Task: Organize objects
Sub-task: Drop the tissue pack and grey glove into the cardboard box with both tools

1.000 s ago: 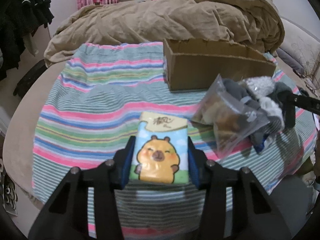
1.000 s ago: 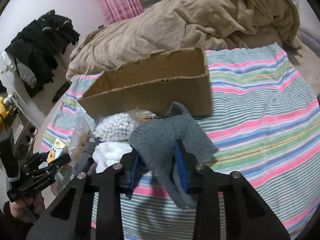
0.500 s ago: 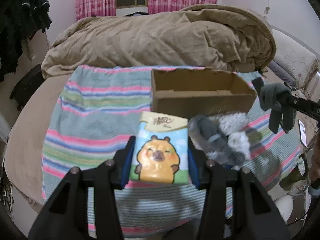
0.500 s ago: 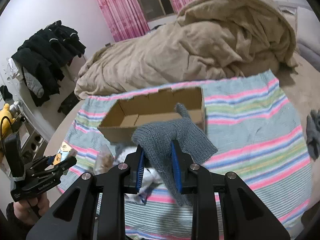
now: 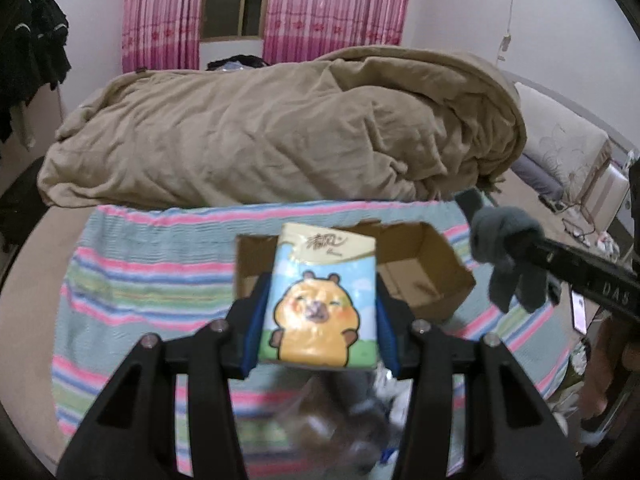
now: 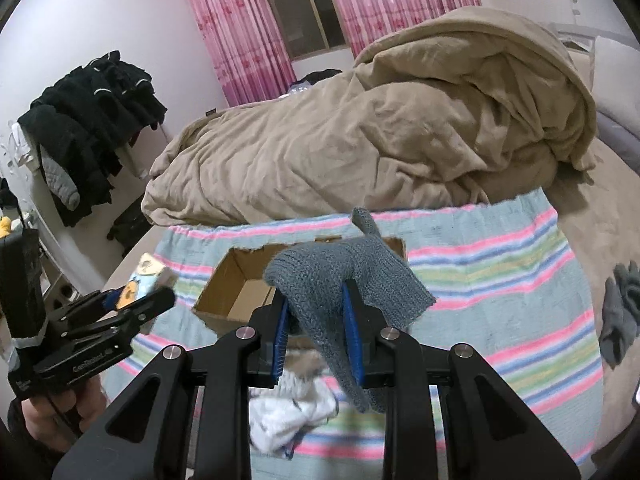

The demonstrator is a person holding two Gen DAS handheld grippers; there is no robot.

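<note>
Now that both grippers have risen, the open brown cardboard box sits lower and smaller. The left gripper clamps a glossy cartoon-bear tissue pack; the right gripper pinches a grey ribbed knit sock.

The cardboard box sits on the striped blanket, which is spread over the bed. Behind the blanket lies the heaped duvet, and behind that the curtains hang either side of a window. The left gripper holds the tissue pack in front of the box's left part. To its right, the right gripper holds a knitted sock before the box. Below the grippers, near the blanket's front edge, lies a pile of socks. Another sock lies at the blanket's right edge. Dark clothes hang left of the bed
</note>
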